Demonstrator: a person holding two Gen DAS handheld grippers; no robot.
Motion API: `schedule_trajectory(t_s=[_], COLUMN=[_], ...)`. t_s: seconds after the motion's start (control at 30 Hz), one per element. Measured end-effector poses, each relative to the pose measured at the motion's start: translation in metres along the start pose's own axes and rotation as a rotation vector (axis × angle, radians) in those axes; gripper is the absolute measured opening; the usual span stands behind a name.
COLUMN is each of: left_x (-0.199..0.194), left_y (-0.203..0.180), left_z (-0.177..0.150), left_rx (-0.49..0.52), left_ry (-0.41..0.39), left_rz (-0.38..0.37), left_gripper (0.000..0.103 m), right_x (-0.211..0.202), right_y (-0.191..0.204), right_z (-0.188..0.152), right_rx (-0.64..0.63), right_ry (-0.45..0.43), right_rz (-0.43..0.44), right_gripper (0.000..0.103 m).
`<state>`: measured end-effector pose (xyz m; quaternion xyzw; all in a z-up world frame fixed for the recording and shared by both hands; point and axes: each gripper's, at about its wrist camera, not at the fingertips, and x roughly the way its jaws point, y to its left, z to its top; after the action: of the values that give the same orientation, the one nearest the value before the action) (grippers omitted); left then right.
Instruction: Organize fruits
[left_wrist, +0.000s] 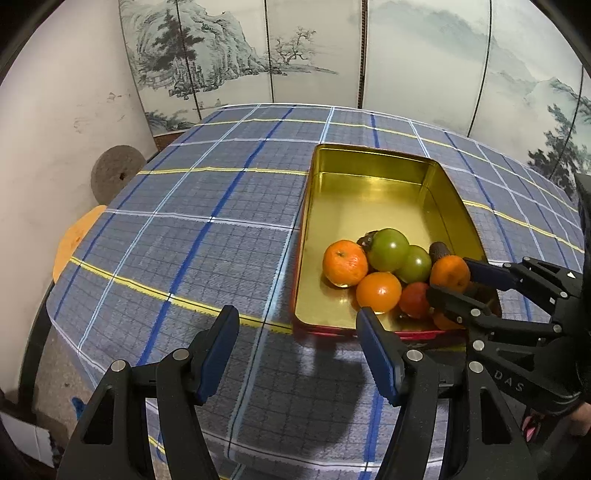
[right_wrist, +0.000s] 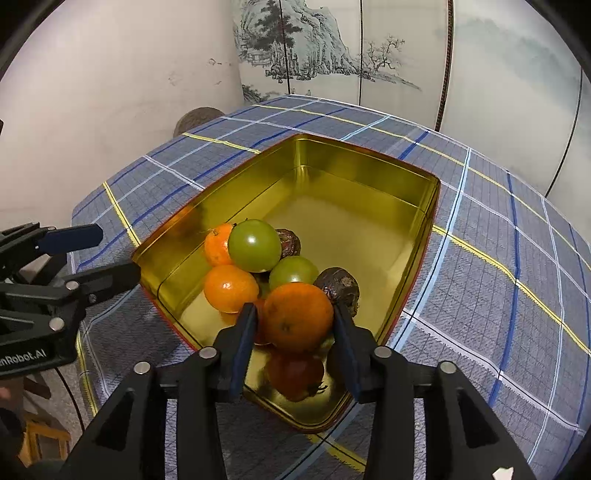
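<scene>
Plainly, the fruits sat heaped at the near end of a gold tin on the checked cloth: orange mandarins, two green fruits, dark wrinkled ones. The right gripper flanked one mandarin, pads just clear of it. The left gripper hung open over bare cloth. Only the left view showed an orange stool past the table edge.
</scene>
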<state>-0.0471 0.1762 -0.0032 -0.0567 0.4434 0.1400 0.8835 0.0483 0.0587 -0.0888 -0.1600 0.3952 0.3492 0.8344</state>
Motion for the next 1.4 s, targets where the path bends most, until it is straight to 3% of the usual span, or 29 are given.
schedule_trajectory(t_s=[0.13,0.23,0.4,0.6,1.4], left_x=[-0.003,-0.004,-0.008,-0.010,-0.009], left_y=[-0.002,-0.002,-0.006,-0.012,-0.022], left_z=[0.001,0.000,0.000,-0.002,-0.003], left_rx=[0.004,0.002,-0.005,-0.008,-0.005], left_ry=[-0.004,-0.006,-0.005,0.004,0.021], left_rz=[0.001,0.001,0.001,-0.001,-0.014], left_gripper=[0.067,0.068,0.068,0.068,0.068], right_x=[-0.010,-0.020,-0.034,-0.041,-0.029], right_y=[0.003,0.003,-0.001,-0.005,-0.003], right_z=[0.001,0.001,-0.003,-0.012,-0.027], right_rx=[-0.001,0.006,0.027,0.063,0.076], right_ry=[-0.020,-0.040,-0.051,-0.032,0.035], right_rz=[0.000,-0.010,-0.021,-0.021,-0.043], right_gripper=[0.053,0.066,0.097,0.102,0.102])
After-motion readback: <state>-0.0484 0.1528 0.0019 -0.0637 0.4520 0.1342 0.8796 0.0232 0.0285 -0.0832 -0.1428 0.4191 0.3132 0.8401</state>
